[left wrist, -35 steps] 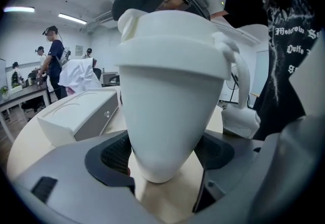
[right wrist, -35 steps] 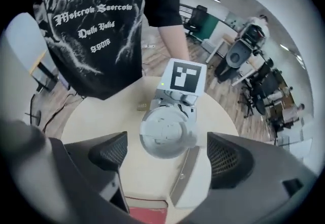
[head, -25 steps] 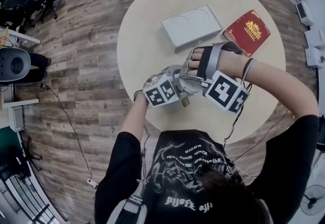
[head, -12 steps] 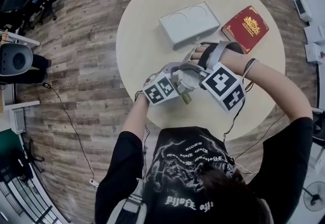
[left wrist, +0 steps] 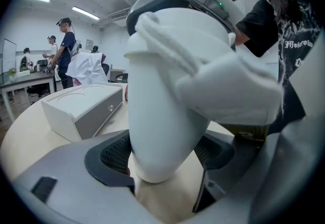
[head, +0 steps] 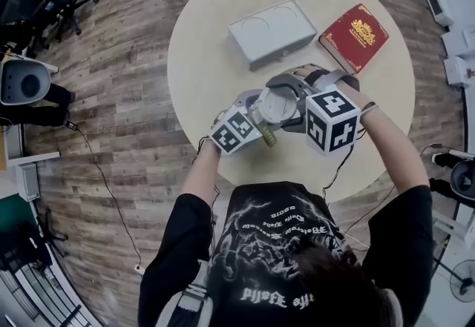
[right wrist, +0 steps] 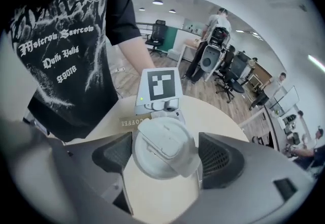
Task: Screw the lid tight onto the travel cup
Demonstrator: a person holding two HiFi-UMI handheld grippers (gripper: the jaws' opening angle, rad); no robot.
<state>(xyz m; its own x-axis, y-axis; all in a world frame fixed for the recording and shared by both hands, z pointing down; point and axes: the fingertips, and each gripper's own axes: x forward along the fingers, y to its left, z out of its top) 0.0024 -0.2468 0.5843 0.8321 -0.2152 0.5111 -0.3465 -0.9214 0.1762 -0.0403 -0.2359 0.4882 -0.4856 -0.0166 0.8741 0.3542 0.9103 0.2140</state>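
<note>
Squarely ahead of the right gripper [right wrist: 166, 156], the lid [right wrist: 163, 148] faces it end-on, wide jaws seemingly pinching its rim; the left gripper [left wrist: 163, 152] clamps the cup [left wrist: 167, 111] crosswise, tilted above the table [head: 200, 58].

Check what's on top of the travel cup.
The white lid sits on it, clamped in the right gripper; the left gripper grips the travel cup. The lid covers the cup's mouth, so its seating can't be seen.
</note>
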